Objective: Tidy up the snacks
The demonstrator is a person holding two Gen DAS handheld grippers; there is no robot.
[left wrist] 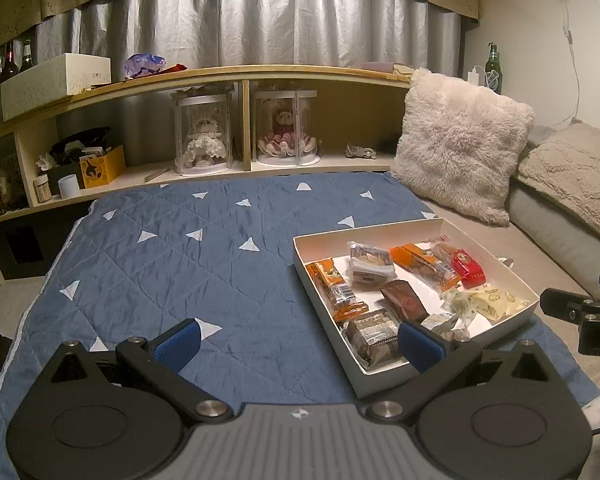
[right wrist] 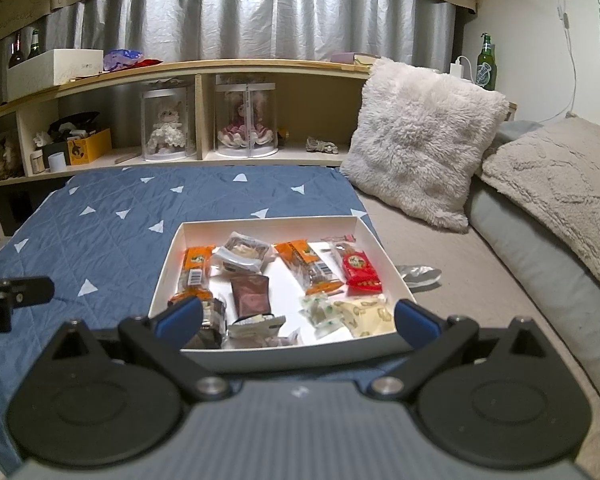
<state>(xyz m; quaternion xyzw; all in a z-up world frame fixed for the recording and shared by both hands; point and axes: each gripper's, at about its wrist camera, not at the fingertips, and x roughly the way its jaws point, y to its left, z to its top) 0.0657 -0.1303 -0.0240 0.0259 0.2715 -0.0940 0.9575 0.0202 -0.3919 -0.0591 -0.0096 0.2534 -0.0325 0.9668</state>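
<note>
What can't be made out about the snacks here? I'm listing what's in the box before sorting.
- Dark wafer pack, right wrist view: its near end is hidden behind the right gripper's finger.
- Small packets at the white box's near wall: cut off by that wall.
- Red packet: printing too small to read.
- Silver wrapper outside the box: partly hidden by the box side; contents unclear.

A blue quilt [right wrist: 112,216] was spread over the bed; the white snack box [right wrist: 168,264] was set on its right edge, near a fluffy pillow [right wrist: 416,140].
</note>
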